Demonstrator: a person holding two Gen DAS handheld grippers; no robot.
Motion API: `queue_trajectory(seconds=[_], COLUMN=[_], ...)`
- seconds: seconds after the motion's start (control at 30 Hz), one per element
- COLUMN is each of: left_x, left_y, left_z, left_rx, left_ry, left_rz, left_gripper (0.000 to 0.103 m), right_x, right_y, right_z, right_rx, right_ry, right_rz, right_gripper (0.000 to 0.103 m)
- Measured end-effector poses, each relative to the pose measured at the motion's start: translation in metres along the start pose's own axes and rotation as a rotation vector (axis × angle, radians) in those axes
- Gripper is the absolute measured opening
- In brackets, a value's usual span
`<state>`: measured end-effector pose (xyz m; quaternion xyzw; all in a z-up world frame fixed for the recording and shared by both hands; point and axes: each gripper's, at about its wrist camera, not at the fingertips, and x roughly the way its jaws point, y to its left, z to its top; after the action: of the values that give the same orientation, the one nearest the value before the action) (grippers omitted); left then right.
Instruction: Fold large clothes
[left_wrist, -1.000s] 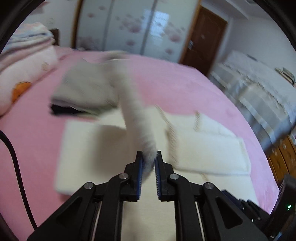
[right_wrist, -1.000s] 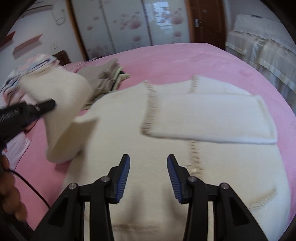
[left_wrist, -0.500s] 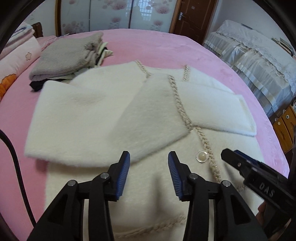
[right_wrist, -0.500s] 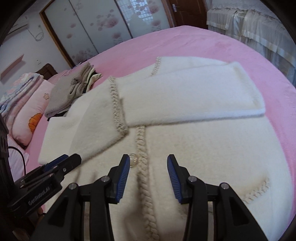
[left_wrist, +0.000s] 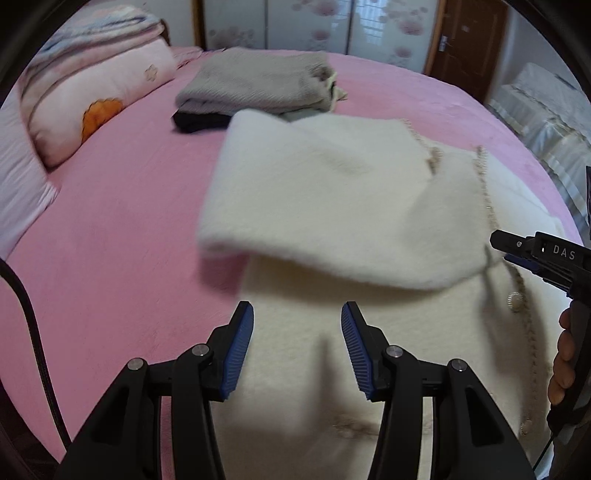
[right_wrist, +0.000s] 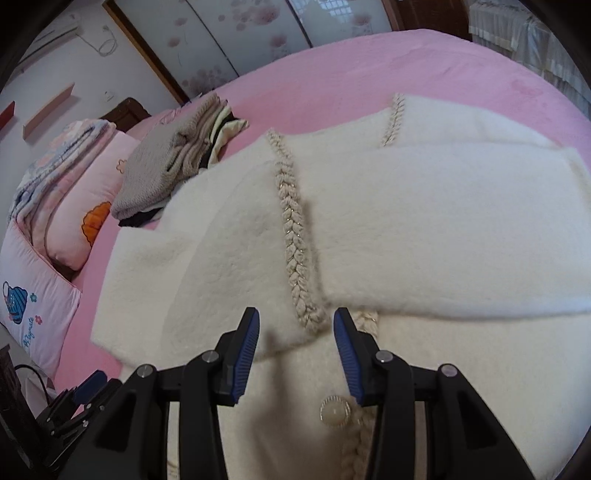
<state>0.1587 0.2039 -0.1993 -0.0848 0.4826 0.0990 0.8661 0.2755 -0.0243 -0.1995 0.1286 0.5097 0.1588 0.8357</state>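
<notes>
Fluffy cream cardigan with braided trim (right_wrist: 424, 229) lies under both tools, sleeves folded across. Left tool (left_wrist: 297, 347) has just been opening, nothing between; right tool (right_wrist: 295, 354) spread, empty. Pink bed (left_wrist: 122, 229), floral wardrobe doors (left_wrist: 314, 26) behind.

Left gripper (left_wrist: 297, 343) let go of the cream cardigan's (right_wrist: 424, 236) left sleeve (left_wrist: 332, 206): jaws were clamped on it a second ago, just opened, nothing between them now. Sleeve went from hanging in the air to lying folded across the cardigan front, next to the braided trim (right_wrist: 295, 236). Both grippers dropped lower and closer to the fabric; right gripper (right_wrist: 295, 354) moved in over the button (right_wrist: 334, 411). Its jaw gap didn't change.
</notes>
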Motion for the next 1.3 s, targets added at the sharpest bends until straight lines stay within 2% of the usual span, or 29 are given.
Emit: queue_trajectory(seconds=[0.1, 0.13, 0.17, 0.23, 0.4, 0.53, 0.6, 0.67, 0.73, 0.87, 0.93, 1.0, 1.1, 1.17, 1.23, 1.27, 1.3], left_x=[0.008, 0.01, 0.013, 0.019, 0.033, 0.042, 0.046, 0.052, 0.056, 0.061, 0.057, 0.052, 0.036, 0.022, 0.012, 0.01, 0.011], left_y=[0.013, 0.016, 0.017, 0.021, 0.02, 0.012, 0.006, 0.0, -0.006, -0.01, -0.009, -0.005, 0.003, 0.008, 0.013, 0.015, 0.017], left_z=[-0.001, -0.001, 0.0, 0.002, 0.015, 0.029, 0.034, 0.038, 0.039, 0.039, 0.038, 0.038, 0.04, 0.044, 0.055, 0.061, 0.069], left_rx=[-0.035, -0.04, -0.043, -0.051, -0.088, -0.111, -0.112, -0.102, -0.08, -0.034, -0.014, 0.01, 0.037, 0.033, 0.02, 0.012, 0.001], left_ry=[0.011, 0.01, 0.008, 0.005, -0.005, -0.014, -0.018, -0.013, -0.013, -0.005, 0.006, 0.021, 0.025, 0.008, -0.022, -0.041, -0.059], left_rz=[0.015, 0.023, 0.033, 0.049, 0.061, 0.045, 0.038, 0.032, 0.046, 0.057, 0.035, -0.009, -0.106, -0.158, -0.19, -0.188, -0.176], left_gripper=[0.048, 0.048, 0.048, 0.048, 0.048, 0.048, 0.048, 0.048, 0.048, 0.048, 0.048, 0.048, 0.048, 0.048, 0.055, 0.064, 0.067], right_x=[0.015, 0.015, 0.012, -0.005, -0.088, -0.149, -0.161, -0.159, -0.14, -0.067, -0.043, -0.048, -0.068, -0.079, -0.083, -0.083, -0.08], right_y=[0.009, 0.015, 0.02, 0.035, 0.082, 0.087, 0.071, 0.044, 0.014, -0.045, -0.069, -0.081, -0.087, -0.089, -0.093, -0.094, -0.095], right_z=[-0.001, -0.001, -0.001, 0.003, 0.04, 0.074, 0.082, 0.082, 0.072, 0.031, 0.006, -0.01, -0.013, -0.003, 0.011, 0.019, 0.027], right_rx=[-0.037, -0.066, -0.09, -0.143, -0.3, -0.335, -0.309, -0.267, -0.229, -0.171, -0.131, -0.088, -0.032, -0.01, 0.012, 0.02, 0.021], right_ry=[0.022, 0.024, 0.024, -0.017, -0.255, -0.482, -0.521, -0.495, -0.42, -0.138, -0.043, -0.037, -0.079, -0.125, -0.164, -0.173, -0.178], right_rz=[-0.021, -0.04, -0.038, -0.024, -0.006, -0.116, -0.182, -0.225, -0.276, -0.387, -0.434, -0.376, -0.27, -0.233, -0.214, -0.204, -0.193], right_gripper=[0.039, 0.022, 0.015, 0.014, 0.014, 0.013, 0.014, 0.014, 0.014, 0.016, 0.016, 0.018, 0.022, 0.04, 0.049, 0.049, 0.049])
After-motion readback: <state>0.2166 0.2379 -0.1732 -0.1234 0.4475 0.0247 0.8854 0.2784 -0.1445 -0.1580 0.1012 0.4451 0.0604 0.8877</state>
